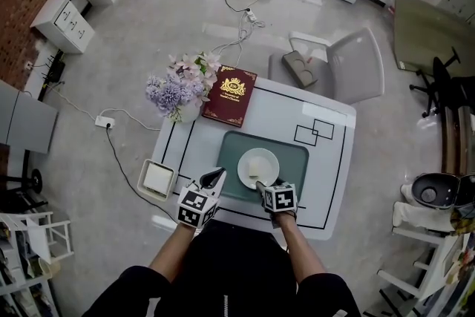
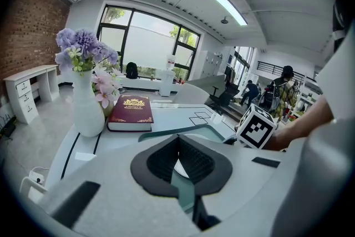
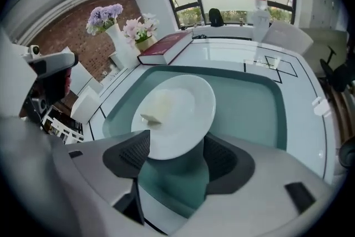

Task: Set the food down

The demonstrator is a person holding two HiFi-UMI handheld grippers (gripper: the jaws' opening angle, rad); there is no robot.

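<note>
A white plate (image 1: pixel 270 158) lies on a green tray (image 1: pixel 295 158) near the table's front edge, and a pale piece of food (image 1: pixel 256 166) rests on it. In the right gripper view the food (image 3: pixel 157 109) sits left of centre on the plate (image 3: pixel 188 119). My right gripper (image 1: pixel 264 188) (image 3: pixel 177 154) is open, its jaws standing either side of the plate's near rim without pressing on it. My left gripper (image 1: pixel 215 176) (image 2: pixel 178 141) is shut and holds nothing, just left of the plate over the tray's front left corner.
A red book (image 1: pixel 231 95) lies behind the tray, and a white vase of purple and pink flowers (image 1: pixel 178 90) stands to its left. A white square box (image 1: pixel 156 179) sits at the table's front left corner. A grey chair (image 1: pixel 350 64) stands behind the table.
</note>
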